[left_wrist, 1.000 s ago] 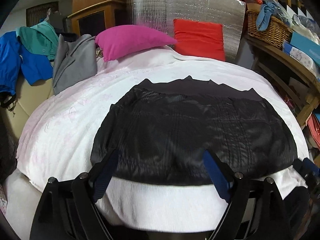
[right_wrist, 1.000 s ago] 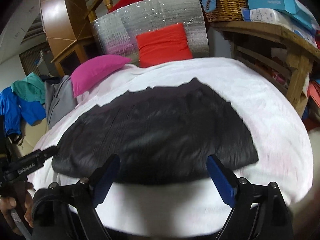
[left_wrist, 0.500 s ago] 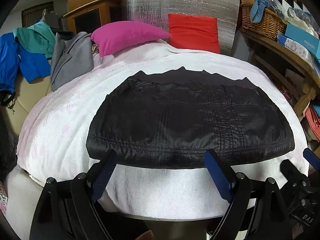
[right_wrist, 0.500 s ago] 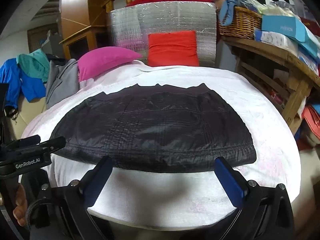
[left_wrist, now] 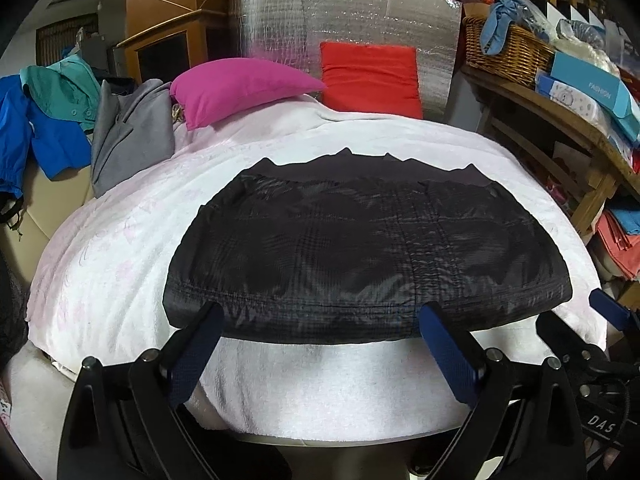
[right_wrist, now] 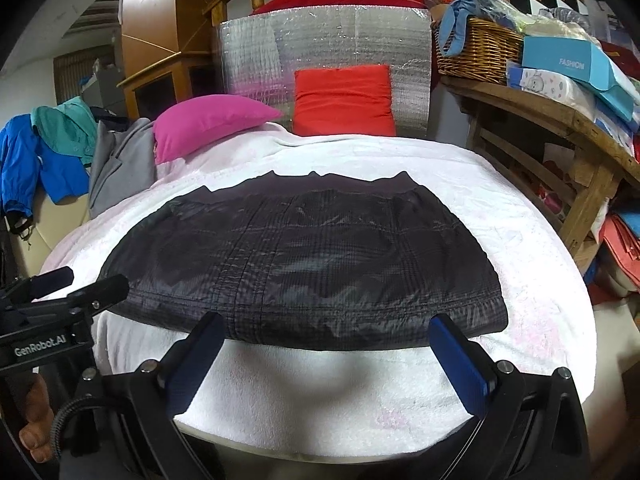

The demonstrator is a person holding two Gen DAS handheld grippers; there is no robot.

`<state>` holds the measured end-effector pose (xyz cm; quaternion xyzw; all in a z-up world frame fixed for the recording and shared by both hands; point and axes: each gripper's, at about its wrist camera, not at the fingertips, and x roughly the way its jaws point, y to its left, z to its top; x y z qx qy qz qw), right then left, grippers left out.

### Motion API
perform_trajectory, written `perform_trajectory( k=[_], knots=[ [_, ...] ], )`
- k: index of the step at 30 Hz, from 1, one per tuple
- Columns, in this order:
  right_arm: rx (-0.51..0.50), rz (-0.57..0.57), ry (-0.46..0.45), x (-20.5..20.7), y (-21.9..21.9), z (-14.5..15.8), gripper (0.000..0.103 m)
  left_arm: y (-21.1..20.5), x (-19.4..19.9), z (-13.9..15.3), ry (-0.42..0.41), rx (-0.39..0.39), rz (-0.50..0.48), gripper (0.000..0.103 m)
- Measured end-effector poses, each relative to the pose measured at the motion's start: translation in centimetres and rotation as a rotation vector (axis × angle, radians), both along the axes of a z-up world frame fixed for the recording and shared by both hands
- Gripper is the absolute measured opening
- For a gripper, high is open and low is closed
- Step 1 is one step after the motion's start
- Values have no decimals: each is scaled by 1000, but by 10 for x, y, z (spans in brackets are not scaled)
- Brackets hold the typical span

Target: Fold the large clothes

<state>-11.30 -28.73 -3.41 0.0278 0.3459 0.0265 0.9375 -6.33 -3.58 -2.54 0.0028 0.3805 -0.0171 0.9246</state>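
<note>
Black garment (left_wrist: 368,248), folded flat, lies mid-bed on white blanket (left_wrist: 120,248), near hem toward both cameras. Left gripper (left_wrist: 320,316): jaws opening, wide apart, nothing betw. them, tips just over near hem. Right gripper (right_wrist: 326,326): jaws spread fully, empty, same hem. Behind: magenta pillow (left_wrist: 240,88), red cushion (left_wrist: 370,76) against foil panel (left_wrist: 348,16); wicker basket (left_wrist: 508,52) on wooden shelf at right.
</note>
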Motion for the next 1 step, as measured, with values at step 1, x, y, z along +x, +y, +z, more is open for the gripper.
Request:
perform_trajectory(
  k=[1],
  knots=[
    [-1, 1, 0, 0, 1, 0, 103, -1, 0, 0, 1, 2, -3, 98]
  ],
)
